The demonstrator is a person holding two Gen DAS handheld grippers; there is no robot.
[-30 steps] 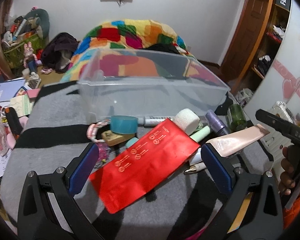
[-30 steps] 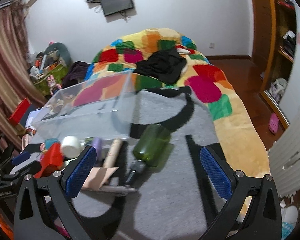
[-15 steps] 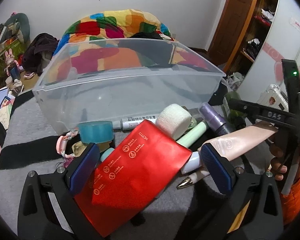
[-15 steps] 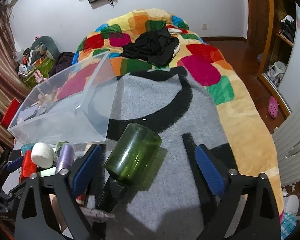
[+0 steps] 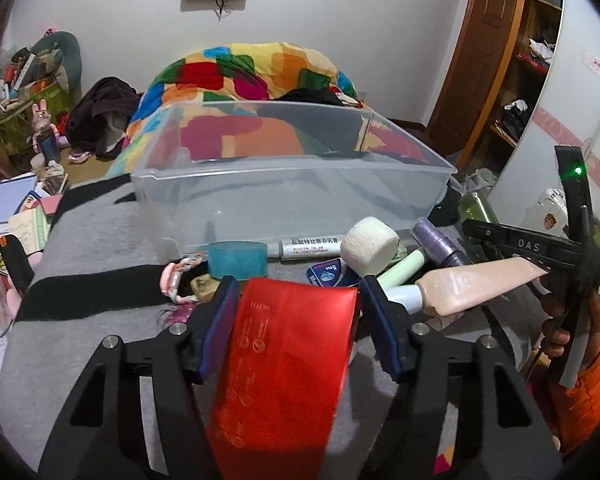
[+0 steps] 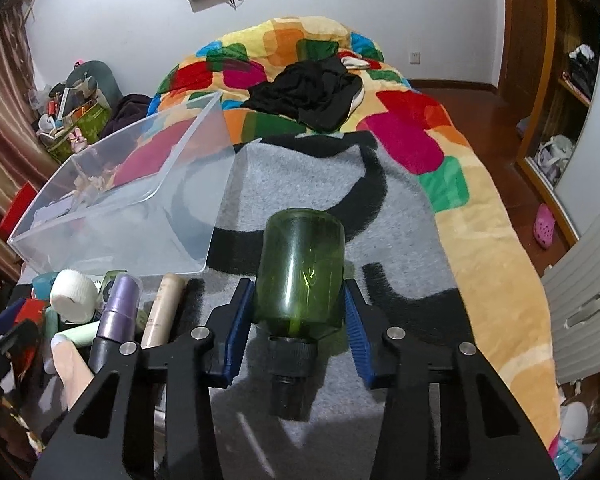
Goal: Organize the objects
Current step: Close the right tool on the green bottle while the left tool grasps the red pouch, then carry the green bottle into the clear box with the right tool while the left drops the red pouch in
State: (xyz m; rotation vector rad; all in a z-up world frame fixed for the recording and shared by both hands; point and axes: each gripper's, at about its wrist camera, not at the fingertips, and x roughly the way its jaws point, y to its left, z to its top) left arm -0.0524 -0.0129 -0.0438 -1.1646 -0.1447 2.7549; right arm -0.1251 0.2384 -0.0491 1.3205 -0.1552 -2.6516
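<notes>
My left gripper [image 5: 296,300] is shut on a red foil packet [image 5: 284,364], its blue pads pressing both edges. My right gripper [image 6: 300,312] is shut on a green glass bottle [image 6: 302,272] that lies with its black cap toward the camera. A clear plastic bin [image 5: 292,196] stands on the grey blanket just beyond the left gripper; in the right wrist view the bin [image 6: 112,216] is at the left. The right gripper's handle [image 5: 540,244] shows at the right of the left wrist view.
Loose toiletries lie before the bin: a white gauze roll [image 5: 370,246], a teal tape roll [image 5: 236,260], a purple bottle [image 5: 436,240], a pink tube [image 5: 472,288], a white tube [image 5: 308,245]. A colourful quilt [image 6: 420,140] with black clothes lies behind. Clutter fills the floor at left.
Both grippers moved in and closed: the left one on the red packet, the right one on the green bottle. Both were open a second ago.
</notes>
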